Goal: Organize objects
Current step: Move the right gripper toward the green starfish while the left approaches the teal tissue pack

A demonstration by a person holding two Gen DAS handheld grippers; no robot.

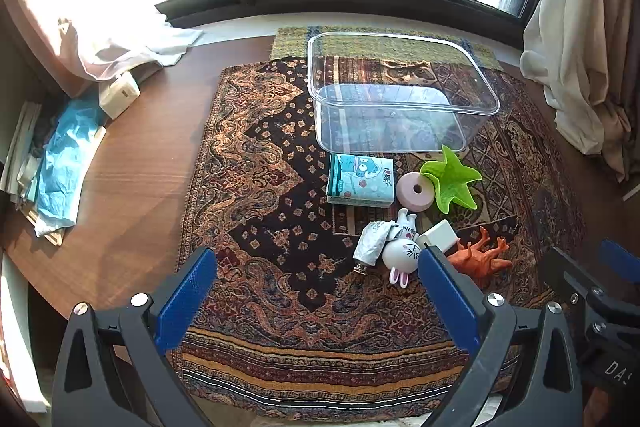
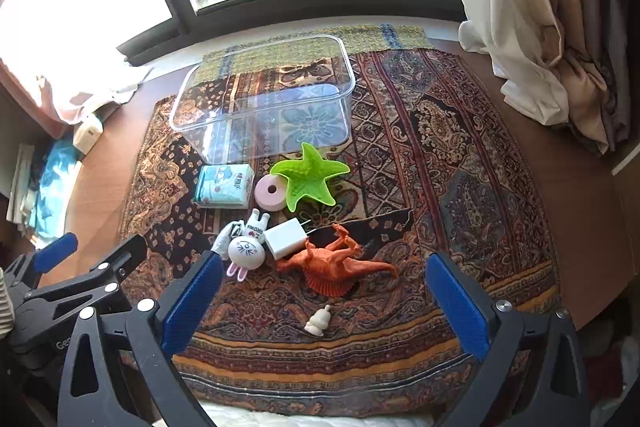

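Both tongs hang spread and empty over the rug; the orange dinosaur (image 2: 336,265), lying crosswise dead ahead of the right tongs (image 2: 326,291), sits nearer them than the left tongs (image 1: 316,291), with the clear bin (image 2: 264,107) beyond.

The rabbit toy (image 2: 248,245) is showing "BROWN" in black letters on its white body, upside down to the right wrist camera. The left gripper's black mount (image 2: 60,341), at that view's left edge, is bearing white letters cut off as "Ge". The right gripper's mount (image 1: 612,367) is showing "DAS". Print on the tissue pack (image 1: 360,181) is staying too small to read.
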